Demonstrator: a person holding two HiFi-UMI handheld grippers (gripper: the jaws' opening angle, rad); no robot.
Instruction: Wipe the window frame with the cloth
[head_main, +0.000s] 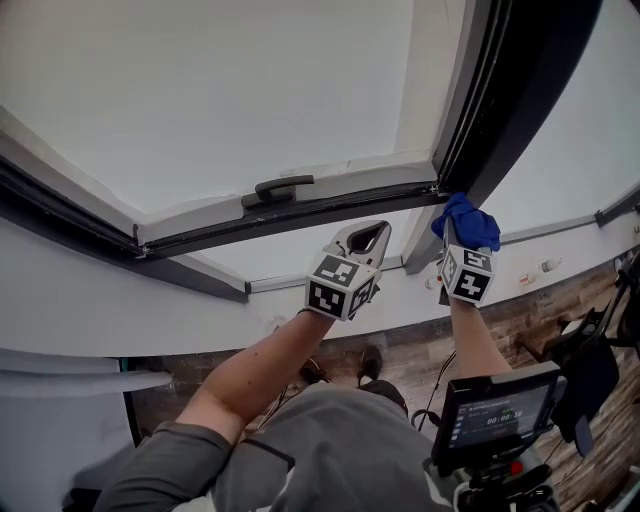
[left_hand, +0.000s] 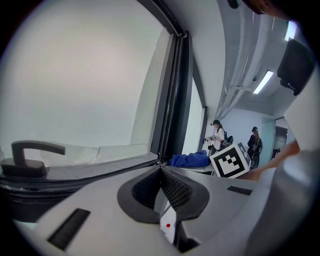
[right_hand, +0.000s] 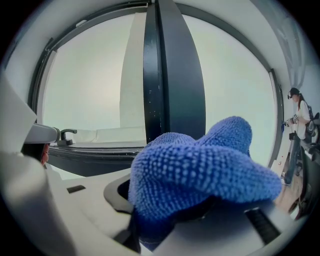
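A blue cloth is bunched in my right gripper, which is shut on it. The cloth presses against the corner where the dark upright window frame meets the lower frame bar. In the right gripper view the cloth hides the jaws, with the dark upright just behind it. My left gripper hangs just under the lower bar, left of the cloth, shut and holding nothing. In the left gripper view its fingertips meet, and the cloth lies to their right.
A dark window handle sits on the lower sash, left of both grippers. A small screen on a stand is low at the right, over a wooden floor. Two people stand far off in the room.
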